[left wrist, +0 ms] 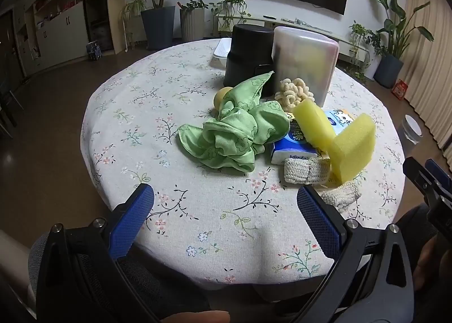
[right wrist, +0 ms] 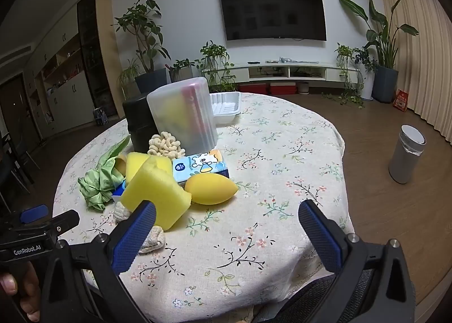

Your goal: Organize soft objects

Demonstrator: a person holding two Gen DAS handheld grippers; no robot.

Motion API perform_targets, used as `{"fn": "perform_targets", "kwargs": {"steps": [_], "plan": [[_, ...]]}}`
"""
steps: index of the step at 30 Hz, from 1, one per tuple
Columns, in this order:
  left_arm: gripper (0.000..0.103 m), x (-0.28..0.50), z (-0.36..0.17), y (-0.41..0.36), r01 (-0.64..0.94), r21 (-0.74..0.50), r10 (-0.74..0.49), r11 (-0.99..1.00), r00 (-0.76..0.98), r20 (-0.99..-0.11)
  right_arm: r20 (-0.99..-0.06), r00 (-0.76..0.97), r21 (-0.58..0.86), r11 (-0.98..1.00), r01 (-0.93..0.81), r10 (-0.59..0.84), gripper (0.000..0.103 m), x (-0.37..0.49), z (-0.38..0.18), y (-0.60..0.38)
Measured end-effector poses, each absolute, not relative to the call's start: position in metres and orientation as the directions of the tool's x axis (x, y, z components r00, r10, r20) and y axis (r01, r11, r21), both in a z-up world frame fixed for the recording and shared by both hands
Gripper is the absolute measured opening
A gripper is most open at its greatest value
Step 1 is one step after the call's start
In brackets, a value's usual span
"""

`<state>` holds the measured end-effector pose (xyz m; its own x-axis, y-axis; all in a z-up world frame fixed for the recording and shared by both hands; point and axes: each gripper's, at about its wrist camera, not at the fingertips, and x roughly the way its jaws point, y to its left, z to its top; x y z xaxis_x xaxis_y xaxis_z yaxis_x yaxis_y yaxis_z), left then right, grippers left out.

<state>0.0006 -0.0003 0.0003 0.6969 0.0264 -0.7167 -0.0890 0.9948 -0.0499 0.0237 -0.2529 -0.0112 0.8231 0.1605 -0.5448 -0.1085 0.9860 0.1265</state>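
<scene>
1. Beside the translucent box (right wrist: pixel 183 117), on its near side, the soft things lie heaped on the floral tablecloth (right wrist: pixel 282 153): two yellow sponges (right wrist: pixel 154 193), a green cloth (left wrist: pixel 234 131), a knitted cream piece (left wrist: pixel 305 170), tissue packs (right wrist: pixel 200 167) and a yellow egg-shaped sponge (right wrist: pixel 210 189).
2. Left gripper (left wrist: pixel 226 196) hangs short of the heap, jaws wide apart, empty.
3. Right gripper (right wrist: pixel 227 214) likewise gapes, holding nothing.
4. Sponges are probably light and springy (they squash, so pinch across the broad faces near the middle).
5. Cloth looks slick and limp; a bunched fold near the box side likely holds best.
</scene>
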Motion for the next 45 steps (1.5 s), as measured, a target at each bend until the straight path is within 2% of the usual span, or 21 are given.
{"fn": "perform_targets", "kwargs": {"steps": [32,45], "plan": [[0.103,0.001,-0.006,-0.005,-0.083,-0.046,0.024,0.995,0.694,-0.720,-0.544,0.823,0.125,0.986,-0.111,0.162,0.103,0.024,-0.012,-0.252],[0.103,0.005,-0.015,-0.003,-0.058,-0.080,-0.018,0.995,0.688,-0.726,-0.565,0.801,0.109,0.980,-0.163,0.197,0.103,0.024,-0.017,-0.239]]}}
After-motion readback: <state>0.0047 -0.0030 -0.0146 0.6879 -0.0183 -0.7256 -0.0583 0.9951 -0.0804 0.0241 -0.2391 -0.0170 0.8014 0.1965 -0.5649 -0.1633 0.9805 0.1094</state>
